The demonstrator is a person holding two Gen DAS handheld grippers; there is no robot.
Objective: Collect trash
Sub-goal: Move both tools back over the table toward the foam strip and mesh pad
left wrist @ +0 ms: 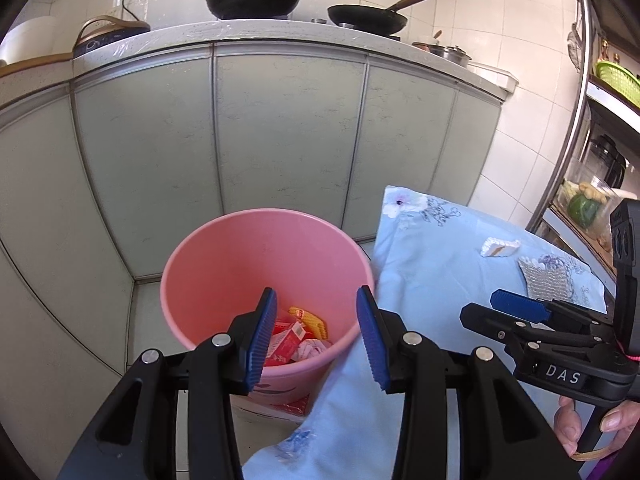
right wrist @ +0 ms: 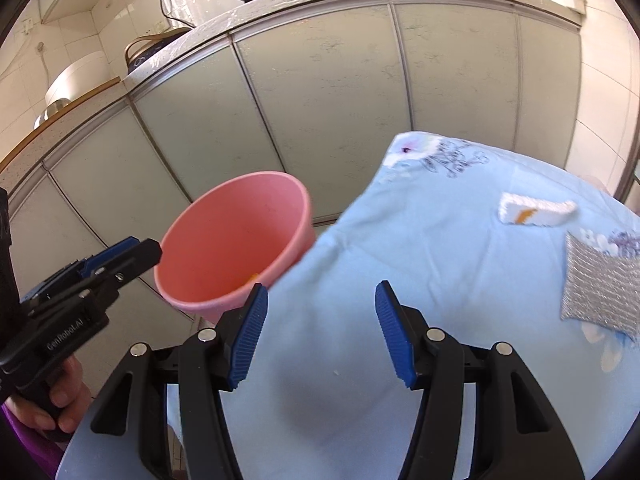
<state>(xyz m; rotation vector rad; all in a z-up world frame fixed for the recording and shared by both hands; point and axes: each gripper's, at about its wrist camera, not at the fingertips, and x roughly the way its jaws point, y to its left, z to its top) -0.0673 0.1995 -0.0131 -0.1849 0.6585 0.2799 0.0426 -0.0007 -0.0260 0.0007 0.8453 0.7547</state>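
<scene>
A pink bucket (left wrist: pixel 224 264) stands on the floor beside the table and holds red and yellow wrappers (left wrist: pixel 296 336). My left gripper (left wrist: pixel 316 336) is open and empty above the bucket's near rim. My right gripper (right wrist: pixel 320 332) is open and empty over the blue cloth, and it also shows in the left wrist view (left wrist: pixel 500 308). A white wrapper (right wrist: pixel 534 210) and a silver packet (right wrist: pixel 596 284) lie on the cloth at the far right. The bucket also shows in the right wrist view (right wrist: pixel 224 248).
The table wears a light blue floral cloth (right wrist: pixel 400 248). Grey cabinet doors (left wrist: pixel 288 140) stand behind the bucket, with woks (left wrist: pixel 252 0) on the counter. A metal shelf rack (left wrist: pixel 580 120) stands at the right. A red packet (left wrist: pixel 294 406) lies on the floor by the bucket.
</scene>
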